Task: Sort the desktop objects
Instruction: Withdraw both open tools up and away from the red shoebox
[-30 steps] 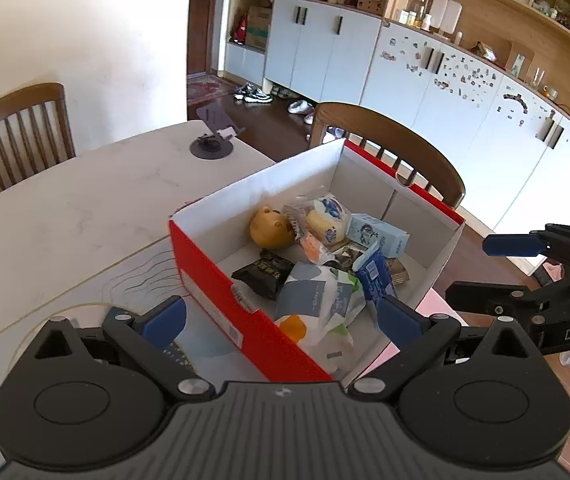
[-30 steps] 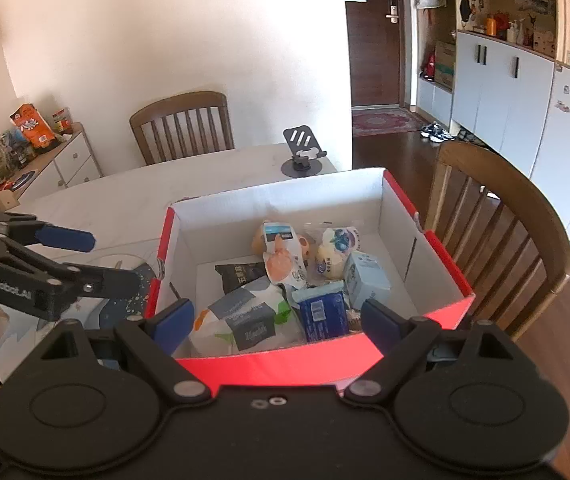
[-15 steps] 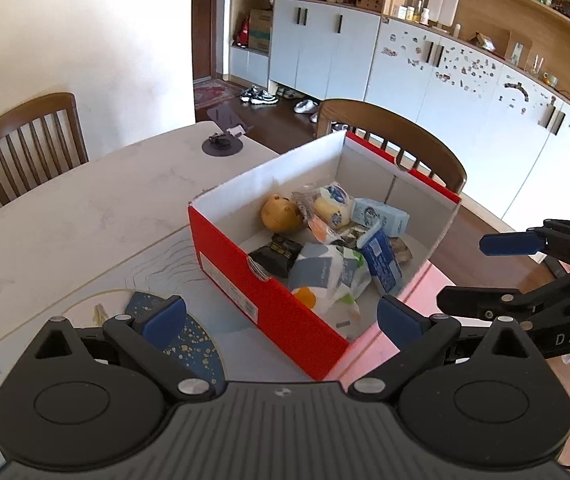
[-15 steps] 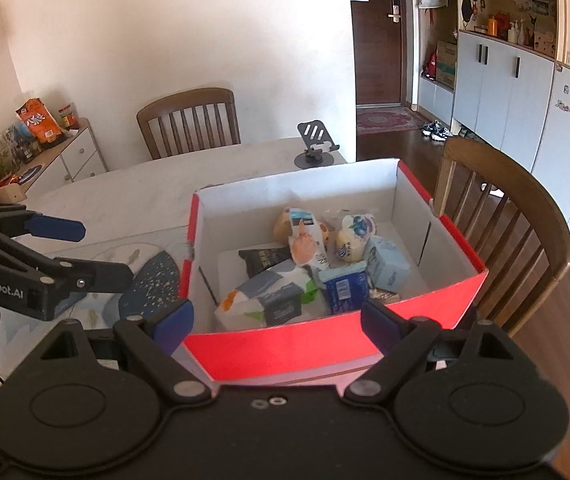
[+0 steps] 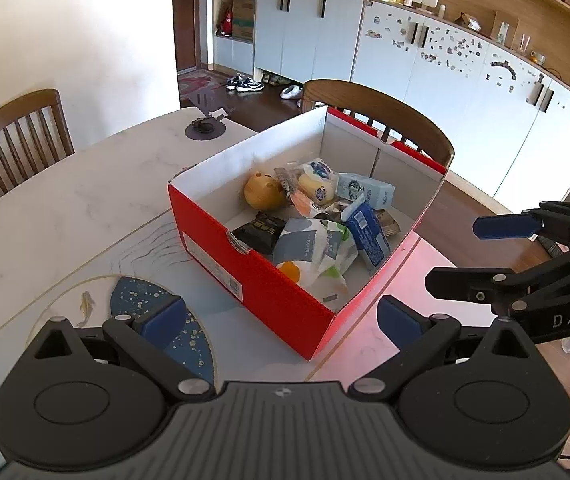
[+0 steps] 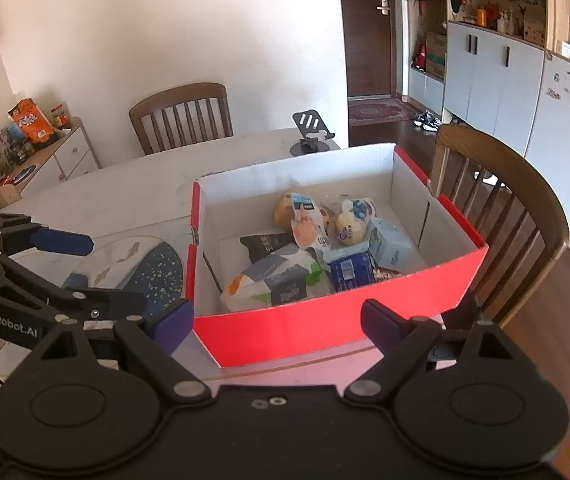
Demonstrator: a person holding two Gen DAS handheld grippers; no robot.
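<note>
Nearest, both tools hang released over the table's (image 5: 65,208) near edge — the left tool (image 5: 281,318) at 6 o'clock, the right tool (image 6: 277,322) beside it, each gripping nothing. Just beyond, at 12 o'clock, the red box (image 6: 325,326) sits on the table, full of packets (image 6: 281,280) — a blue carton (image 5: 369,236) and a yellow plush toy (image 5: 263,194) among them. Farther off at 11 o'clock stands a phone stand (image 6: 311,134), then a wooden chair (image 6: 183,114).
</note>
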